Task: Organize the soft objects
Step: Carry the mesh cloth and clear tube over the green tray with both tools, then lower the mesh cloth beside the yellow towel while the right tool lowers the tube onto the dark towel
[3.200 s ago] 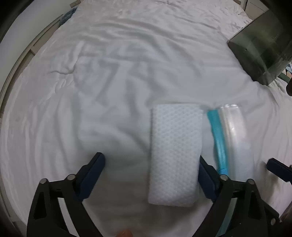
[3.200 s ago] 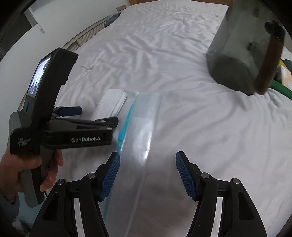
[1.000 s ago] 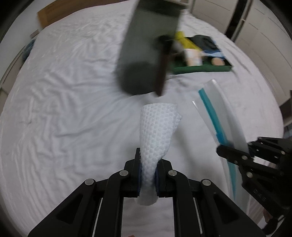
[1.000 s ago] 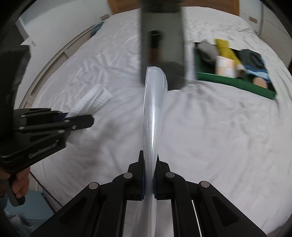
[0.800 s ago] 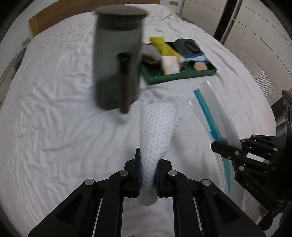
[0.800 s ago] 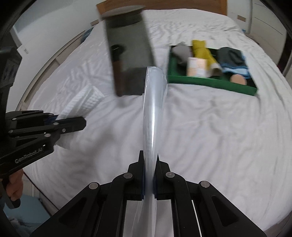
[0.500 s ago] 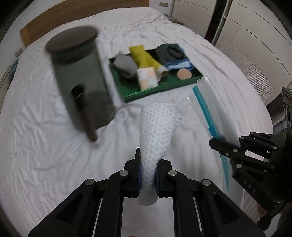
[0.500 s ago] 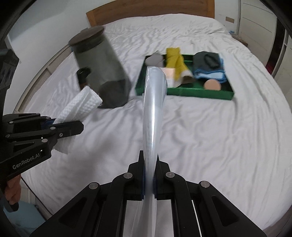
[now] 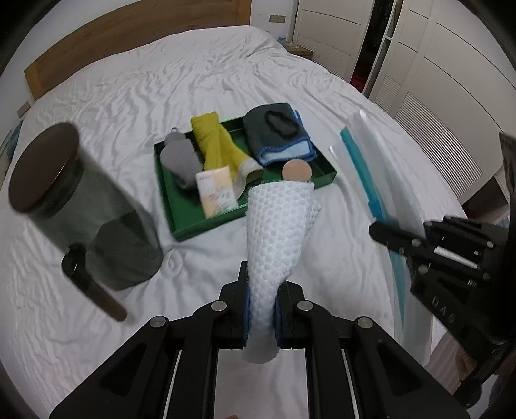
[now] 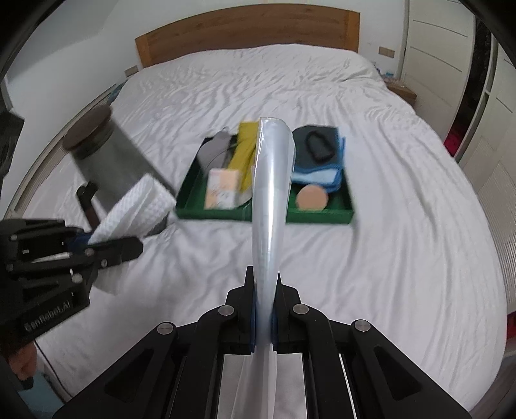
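My left gripper (image 9: 262, 303) is shut on a folded white waffle-weave cloth (image 9: 277, 232) and holds it up above the bed. It also shows in the right wrist view (image 10: 135, 206). My right gripper (image 10: 263, 309) is shut on a clear zip bag (image 10: 271, 180) with a blue seal strip, held upright. In the left wrist view the bag (image 9: 380, 170) stands to the right of the cloth, apart from it. Ahead on the bed lies a green tray (image 9: 206, 225) with several soft items.
A dark smoked jar with a brown lid (image 9: 77, 206) stands on the white bed (image 10: 403, 209) left of the tray (image 10: 322, 217). A wooden headboard (image 10: 251, 25) is at the far end. White wardrobe doors (image 9: 451, 80) stand at the right.
Both grippers, earlier open over the cloth and the bag on the bed, have closed on them and lifted them. The view has swung so that the tray and jar are ahead.
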### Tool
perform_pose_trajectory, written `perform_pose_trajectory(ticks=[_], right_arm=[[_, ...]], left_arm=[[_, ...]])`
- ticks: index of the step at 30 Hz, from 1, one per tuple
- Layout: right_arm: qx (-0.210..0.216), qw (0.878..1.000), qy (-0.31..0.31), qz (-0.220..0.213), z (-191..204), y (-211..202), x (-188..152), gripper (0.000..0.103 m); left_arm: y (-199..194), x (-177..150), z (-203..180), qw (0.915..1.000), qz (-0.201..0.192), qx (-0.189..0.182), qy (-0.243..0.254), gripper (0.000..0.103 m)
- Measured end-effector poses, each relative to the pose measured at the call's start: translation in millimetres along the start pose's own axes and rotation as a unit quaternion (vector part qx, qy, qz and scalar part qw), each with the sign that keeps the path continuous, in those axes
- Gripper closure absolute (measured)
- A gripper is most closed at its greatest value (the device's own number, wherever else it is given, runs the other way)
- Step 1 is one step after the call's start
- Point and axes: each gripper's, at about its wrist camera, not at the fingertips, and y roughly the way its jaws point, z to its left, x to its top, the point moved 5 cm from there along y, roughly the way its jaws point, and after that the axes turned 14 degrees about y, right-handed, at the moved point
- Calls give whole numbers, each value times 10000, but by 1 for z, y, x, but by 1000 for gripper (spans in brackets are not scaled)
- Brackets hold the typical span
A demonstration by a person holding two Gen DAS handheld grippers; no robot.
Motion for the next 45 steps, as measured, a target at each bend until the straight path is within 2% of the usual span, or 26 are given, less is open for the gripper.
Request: perform_pose_trajectory(ticks=[6,12,18,22,26,32,38,45], right_arm=[[-44,9996,-85,-256,-12,8,33,98],[6,9987,-135,-488,-18,19,61,98],[75,9974,-179,-689,-16,56,102,98],[199,9967,-189,-763,-13,89,126,97],[263,9971,-134,-699,-11,130,144,97],[207,9989,-60,-421,-10,197,159,97],[203,9996,-9,-173,-5,251,172,97],[86,9999,61,19,-4,291,179,96]], left_arm=[[13,24,-2,10000,-22,81,-54,94],[25,51,15,9988,-164,232,-395,94],[43,96,53,9934,-508,668,-785,94],[67,118,75,9894,-575,861,-1020,94],[100,130,90,9876,-460,1010,-1106,93],[139,136,106,9875,-261,979,-1209,93],[164,134,116,9867,-24,1031,-1253,93],[181,128,118,9866,184,1160,-1131,93]])
